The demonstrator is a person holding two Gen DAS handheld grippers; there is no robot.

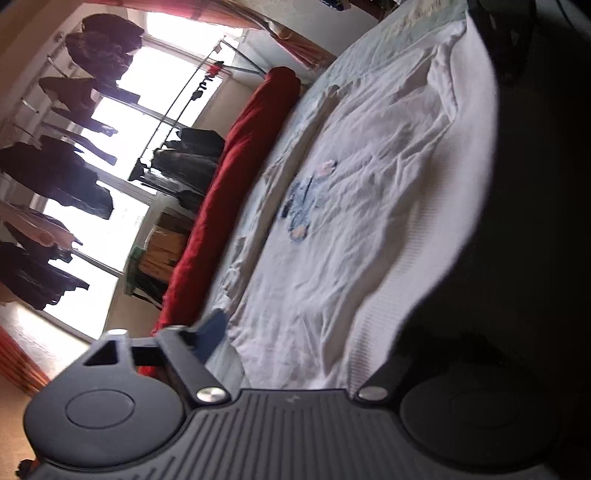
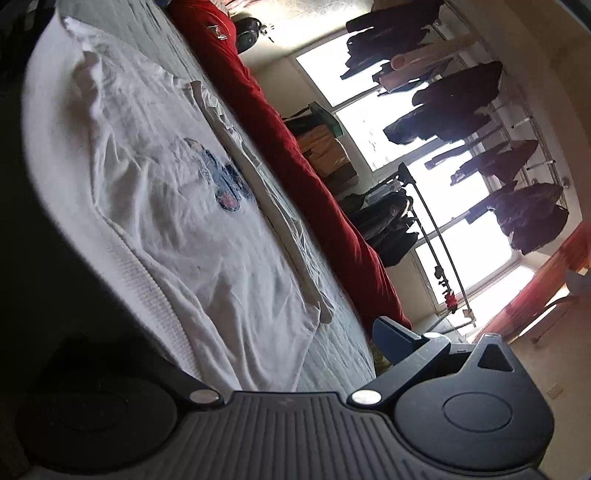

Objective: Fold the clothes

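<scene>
Bedsheet (image 1: 314, 85) carries a white shirt (image 1: 369, 206) lying between both grippers' parted fingers (image 1: 210, 332), unpinched.

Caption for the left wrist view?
Left gripper at the ribbed hem of a white T-shirt spread print-up on a bed, red blanket alongside.

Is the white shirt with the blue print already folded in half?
No, the white printed shirt lies spread flat and wrinkled across the bed, print facing up.
</scene>
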